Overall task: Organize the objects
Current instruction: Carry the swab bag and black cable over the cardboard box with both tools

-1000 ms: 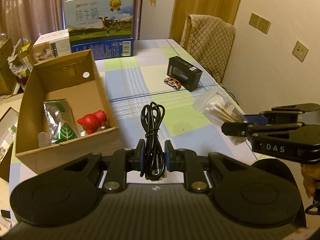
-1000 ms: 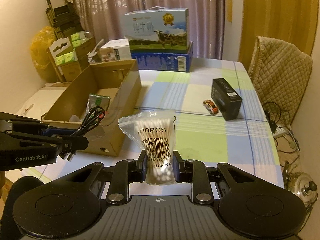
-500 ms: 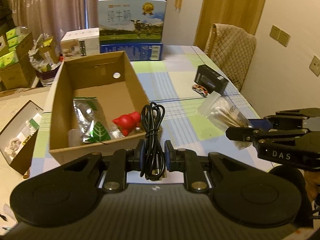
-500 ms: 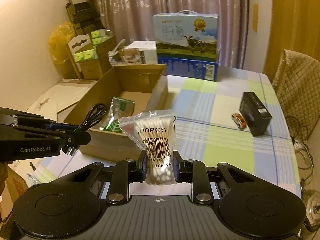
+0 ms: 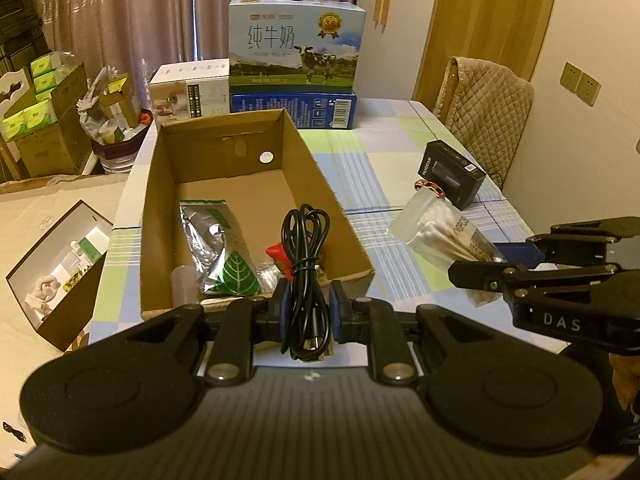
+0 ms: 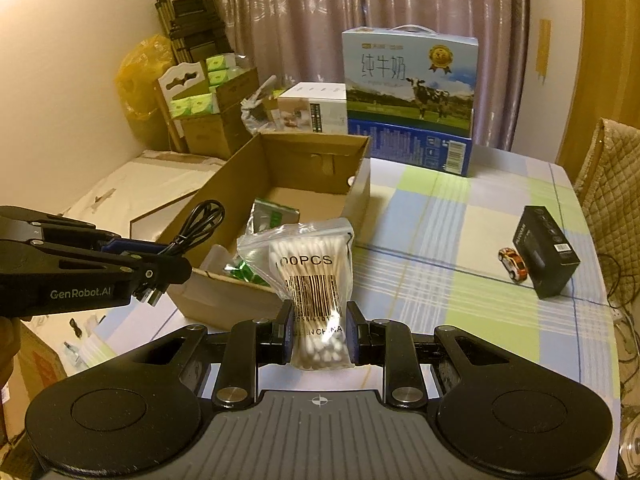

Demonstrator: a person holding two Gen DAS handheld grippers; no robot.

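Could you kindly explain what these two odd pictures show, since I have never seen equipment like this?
A person holds a two-finger gripper in each hand, each with a camera looking along its fingers. One picture is from the left gripper, shut on a black cable; the other from the right gripper, shut on a bag of cotton swabs. On the checked table stand an open cardboard box holding a foil packet, a black box, a toy car and milk cartons.

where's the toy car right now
In the right wrist view the toy car sits on the checked tablecloth at the right, parked against the near side of the black box, well clear of the cardboard box.
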